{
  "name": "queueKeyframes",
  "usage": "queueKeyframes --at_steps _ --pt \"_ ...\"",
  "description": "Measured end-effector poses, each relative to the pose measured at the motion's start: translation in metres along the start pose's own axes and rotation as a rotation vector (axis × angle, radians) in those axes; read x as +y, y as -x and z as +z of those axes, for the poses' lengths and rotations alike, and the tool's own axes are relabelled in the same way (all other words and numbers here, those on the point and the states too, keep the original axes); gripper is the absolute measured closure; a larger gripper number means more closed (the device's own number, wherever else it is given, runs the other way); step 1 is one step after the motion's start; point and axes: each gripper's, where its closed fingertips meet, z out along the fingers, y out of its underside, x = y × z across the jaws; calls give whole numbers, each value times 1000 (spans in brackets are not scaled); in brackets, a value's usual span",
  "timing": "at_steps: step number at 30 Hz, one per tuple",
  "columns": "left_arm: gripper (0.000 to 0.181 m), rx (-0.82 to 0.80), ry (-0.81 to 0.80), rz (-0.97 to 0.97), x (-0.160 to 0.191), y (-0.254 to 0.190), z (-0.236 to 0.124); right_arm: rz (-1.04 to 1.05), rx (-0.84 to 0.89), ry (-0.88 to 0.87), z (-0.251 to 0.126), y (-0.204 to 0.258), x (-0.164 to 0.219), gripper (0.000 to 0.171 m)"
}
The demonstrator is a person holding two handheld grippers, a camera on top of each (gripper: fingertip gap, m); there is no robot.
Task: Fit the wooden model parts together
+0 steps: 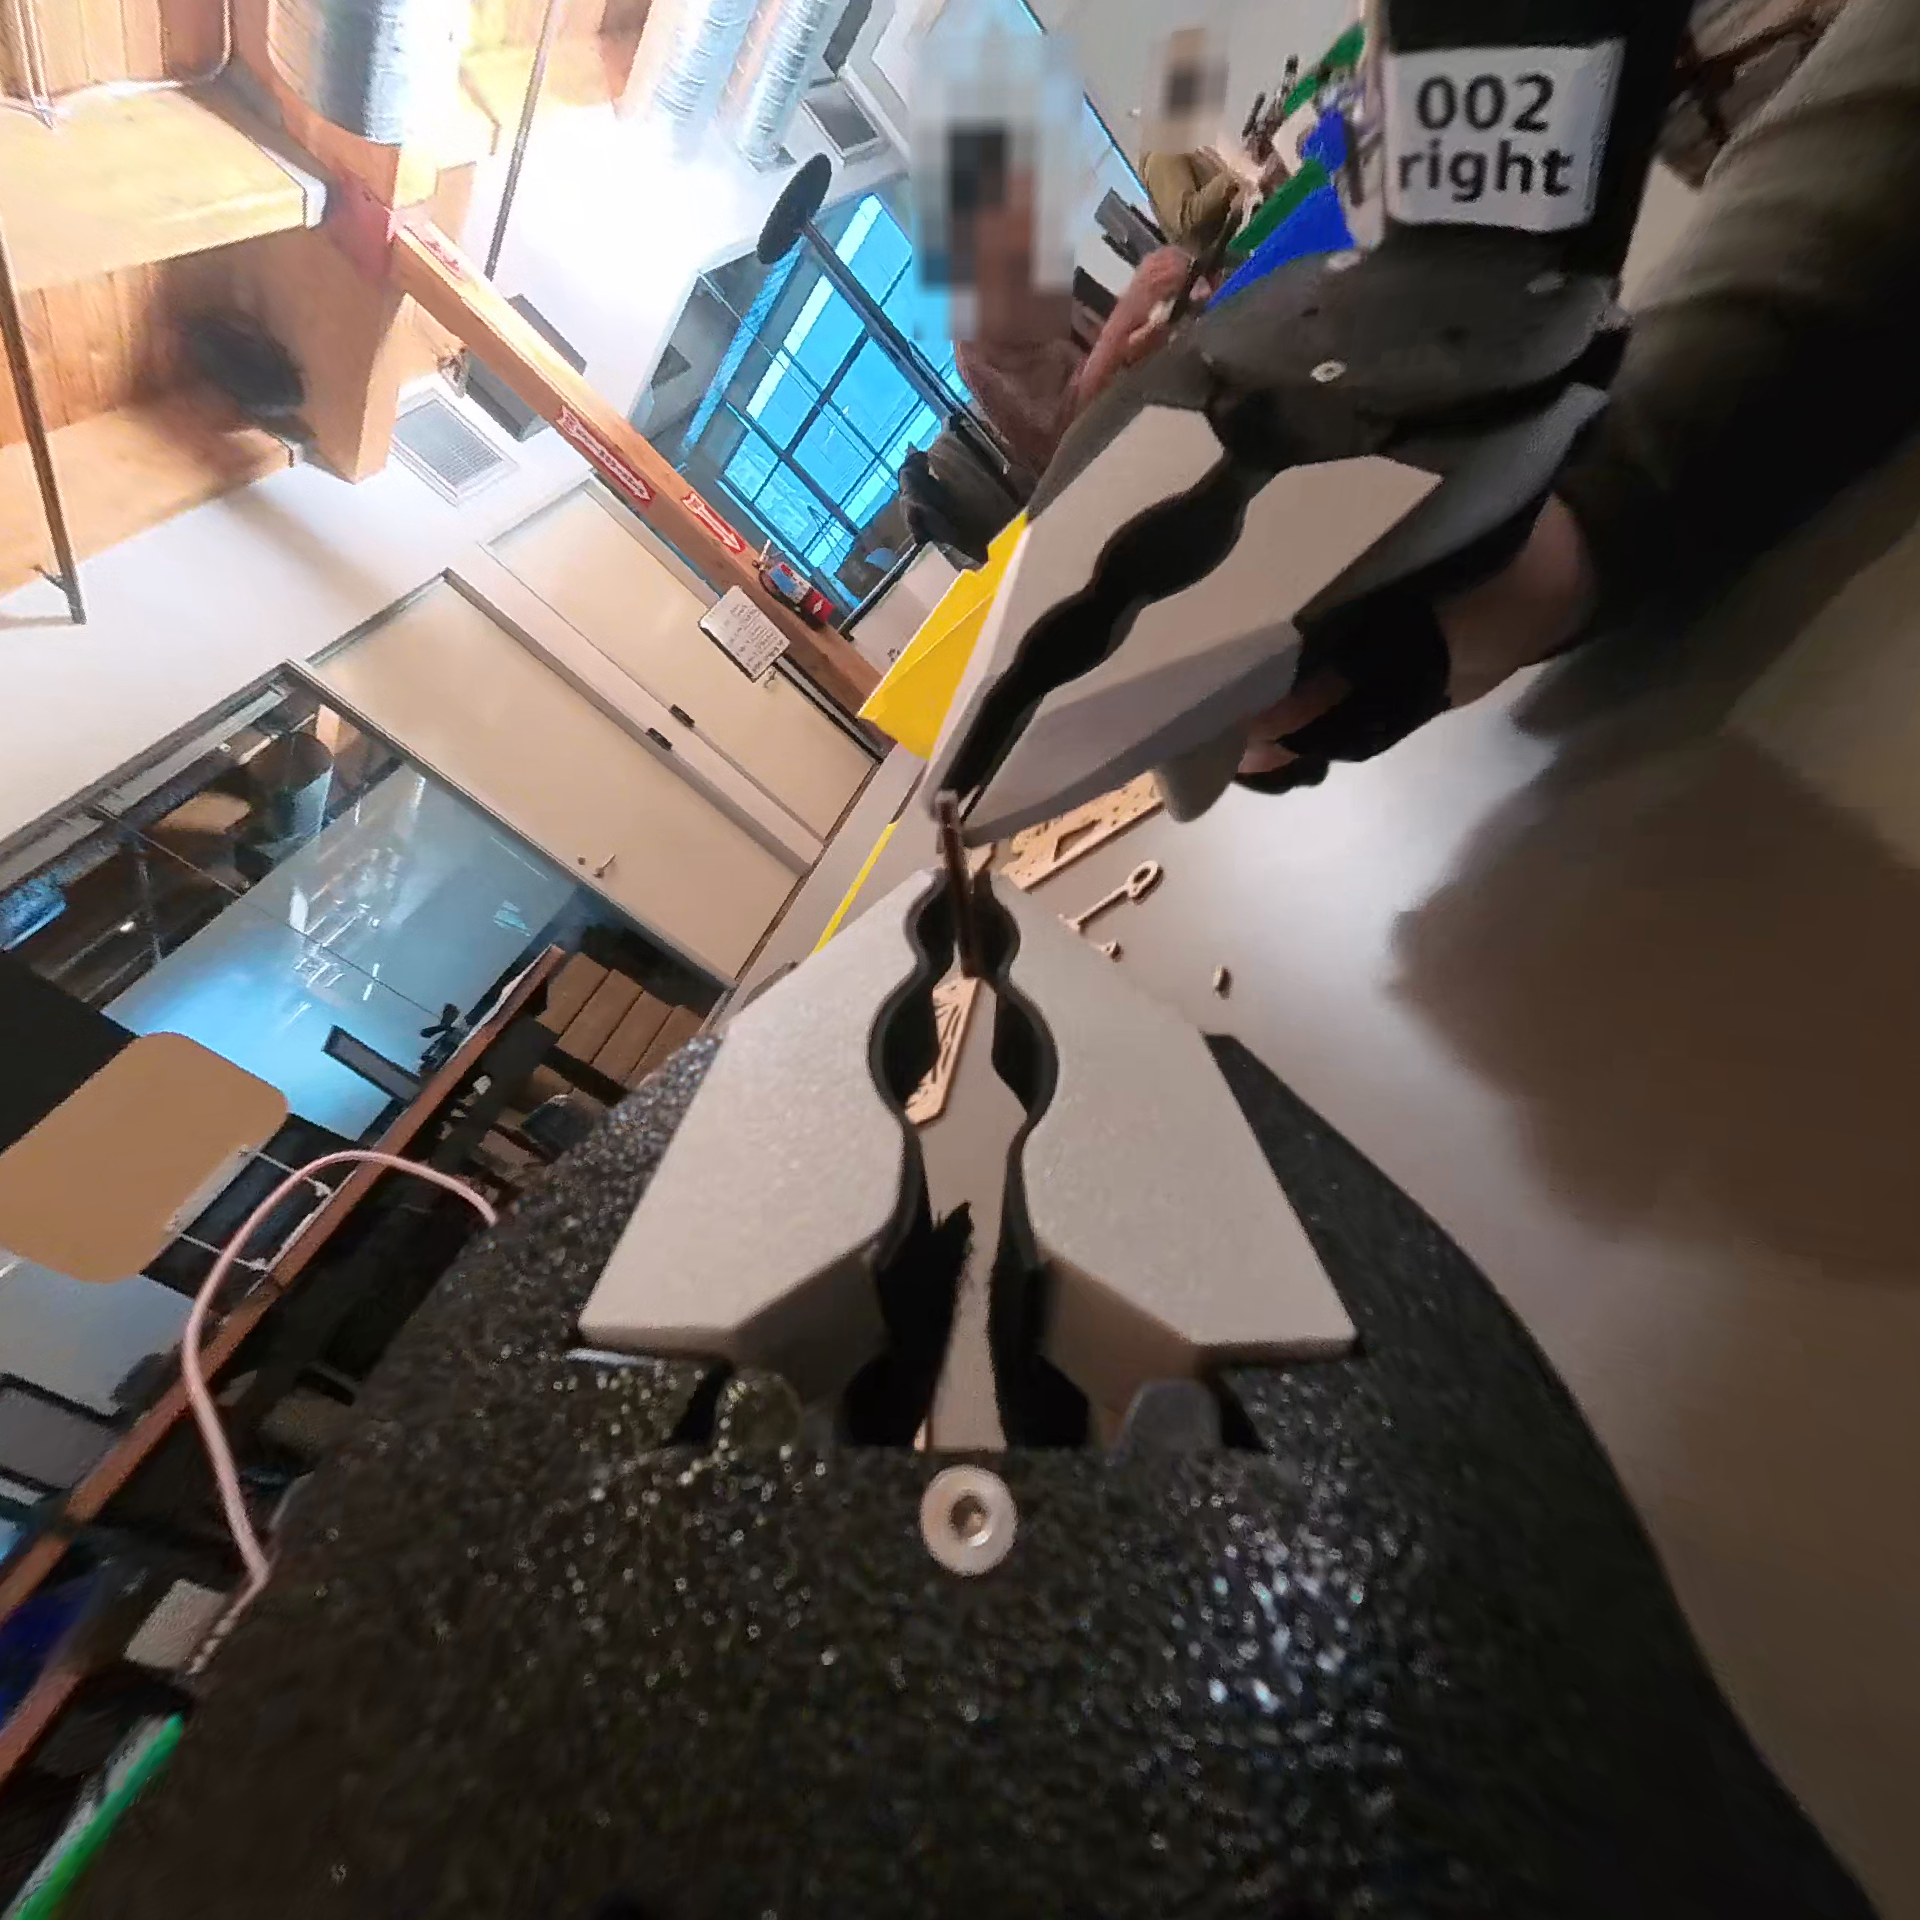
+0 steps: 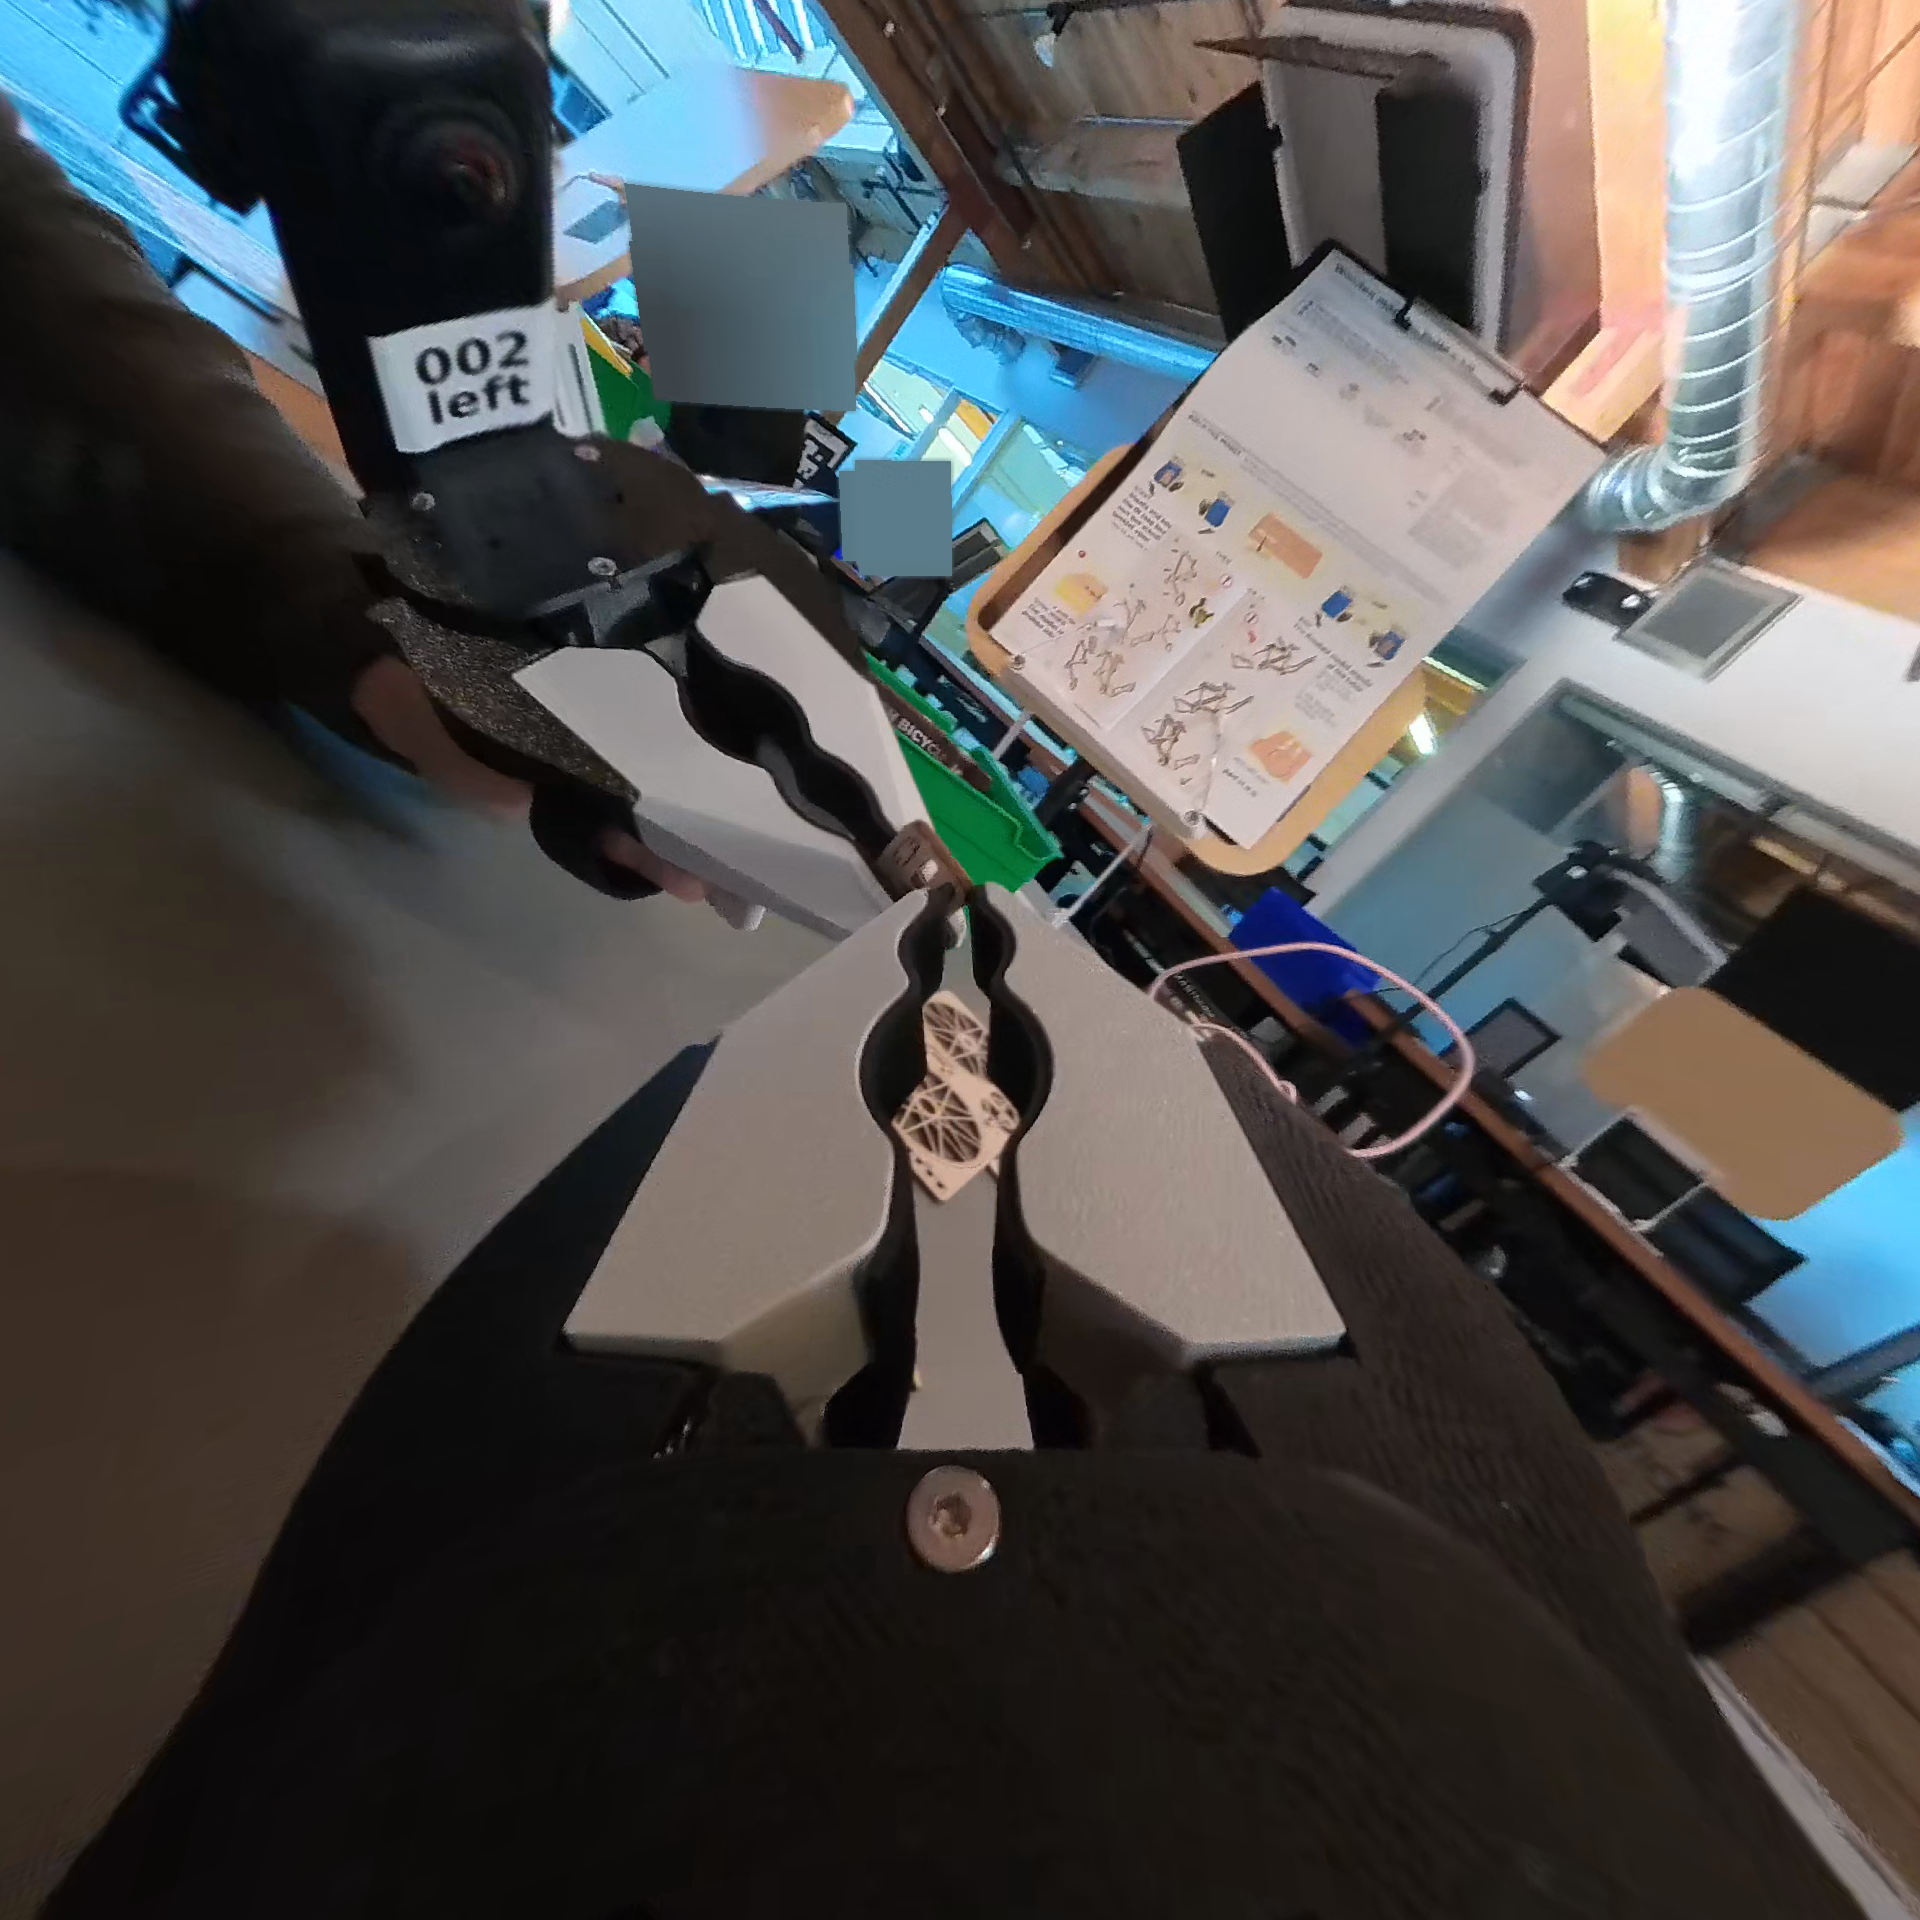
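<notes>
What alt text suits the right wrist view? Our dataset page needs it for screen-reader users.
The right hand-held gripper is shut on a pale laser-cut wooden part, its tips meeting the left hand-held gripper, which pinches a small wooden piece. An illustrated instruction sheet on a clipboard stands behind.

Grey wavy-edged fingers (image 1: 769,1122) on black speckled tool bodies, silver screw (image 1: 967,1523), dark fingerless gloves (image 1: 1371,675).

The left gripper (image 1: 961,894) and right gripper (image 1: 951,805) meet tip to tip above the table (image 1: 1455,1039). A thin wooden strip (image 1: 958,883) stands between both tips. Loose wooden pieces (image 1: 1081,847) lie on the table just behind them. A latticed wooden part (image 2: 956,1091) sits between the right gripper's fingers (image 2: 1143,1143). A clipboard with an instruction sheet (image 2: 1278,561) stands beyond the table's far edge.
</notes>
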Motion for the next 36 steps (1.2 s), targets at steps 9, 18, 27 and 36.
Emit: queueKeyframes --at_steps 9,18,27,36 --pt "180 -58 35 120 1 5 -1 47 11 17 2 0 2 170" --pt "181 89 -99 -256 -8 -1 -2 56 -50 -77 -2 1 -8 168" --pt "180 259 -224 -742 -11 -3 -2 214 -82 -82 0 -2 -6 168" --pt "180 163 -141 -565 -3 -1 1 390 -88 -49 3 -6 1 169"
